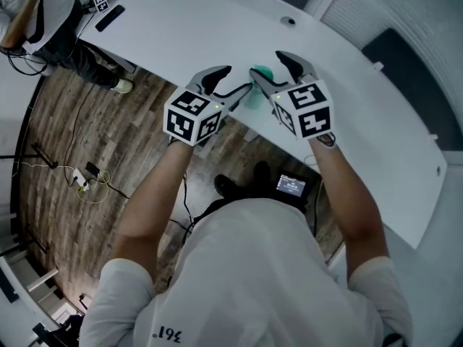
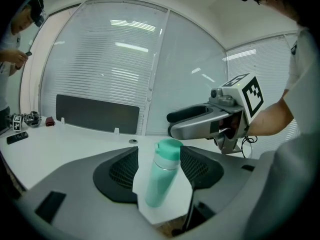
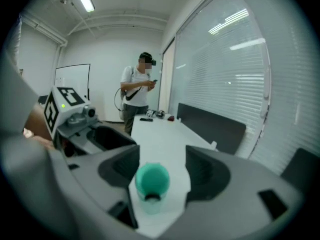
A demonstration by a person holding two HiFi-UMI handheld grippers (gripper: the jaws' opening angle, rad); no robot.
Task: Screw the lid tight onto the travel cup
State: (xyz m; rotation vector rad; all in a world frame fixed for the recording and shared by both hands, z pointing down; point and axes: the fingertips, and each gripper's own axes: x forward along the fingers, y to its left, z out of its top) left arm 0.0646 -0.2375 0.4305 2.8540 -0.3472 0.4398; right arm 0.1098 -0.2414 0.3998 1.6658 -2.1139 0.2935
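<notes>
The lid [image 2: 168, 149] already sits on the cup [image 2: 161, 184], which stands on the table [image 1: 217, 27] near its front edge. How tight it is cannot be told, and I judge the turning is yet to be done. The left gripper [image 1: 233, 80] and right gripper [image 1: 271, 67] both have their jaws apart around the cup, and neither appears clamped on it. The left gripper view shows the cup's side with the lid's seam, the right gripper view shows only the lid top from above, and only the head view shows both grippers flanking the cup.
</notes>
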